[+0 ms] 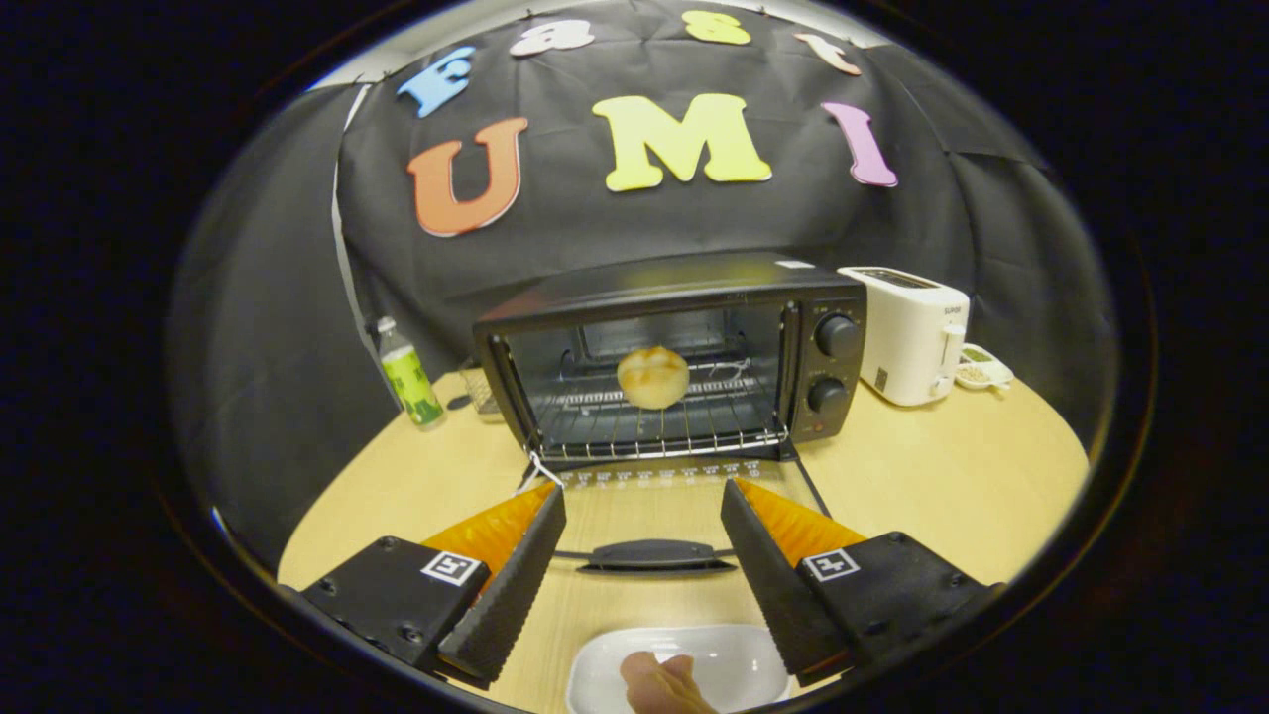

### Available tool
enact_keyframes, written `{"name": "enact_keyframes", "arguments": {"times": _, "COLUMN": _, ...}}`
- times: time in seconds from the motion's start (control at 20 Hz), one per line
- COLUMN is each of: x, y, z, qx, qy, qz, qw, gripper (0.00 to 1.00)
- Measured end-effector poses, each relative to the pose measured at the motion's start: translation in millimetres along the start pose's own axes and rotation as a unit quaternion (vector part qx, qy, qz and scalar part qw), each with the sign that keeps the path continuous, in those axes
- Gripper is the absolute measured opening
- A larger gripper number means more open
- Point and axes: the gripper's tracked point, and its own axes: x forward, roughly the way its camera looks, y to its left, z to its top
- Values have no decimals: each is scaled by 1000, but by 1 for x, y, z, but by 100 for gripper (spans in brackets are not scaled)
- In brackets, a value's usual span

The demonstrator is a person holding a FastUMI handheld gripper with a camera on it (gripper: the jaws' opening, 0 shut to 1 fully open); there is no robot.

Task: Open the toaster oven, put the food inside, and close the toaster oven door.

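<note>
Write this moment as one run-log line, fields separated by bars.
toaster oven: door open | bread roll: on rack inside | hand-held gripper: open, empty, over door handle | next: close door

The white toaster (910,334) carries a small dark brand word near the top of its front, too small to read. Square black-and-white coded markers (451,568) sit on both tongs bodies; they carry no letters.
</note>
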Motion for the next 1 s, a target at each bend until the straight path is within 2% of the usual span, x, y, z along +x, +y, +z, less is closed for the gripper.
{"name": "enact_keyframes", "arguments": {"times": 0.15, "x": 2, "y": 1, "z": -36, "qx": -11, "qy": 57, "qz": -9, "qw": 998, "gripper": 100}}
{"name": "enact_keyframes", "arguments": {"times": 0.35, "x": 6, "y": 2, "z": -57, "qx": -4, "qy": 95, "qz": -10, "qw": 995, "gripper": 100}}
{"name": "enact_keyframes", "arguments": {"times": 0.7, "x": 24, "y": -3, "z": -63, "qx": -7, "qy": 109, "qz": -38, "qw": 993, "gripper": 100}}
{"name": "enact_keyframes", "arguments": {"times": 1.0, "x": 17, "y": 0, "z": -46, "qx": -9, "qy": 94, "qz": -54, "qw": 994, "gripper": 100}}
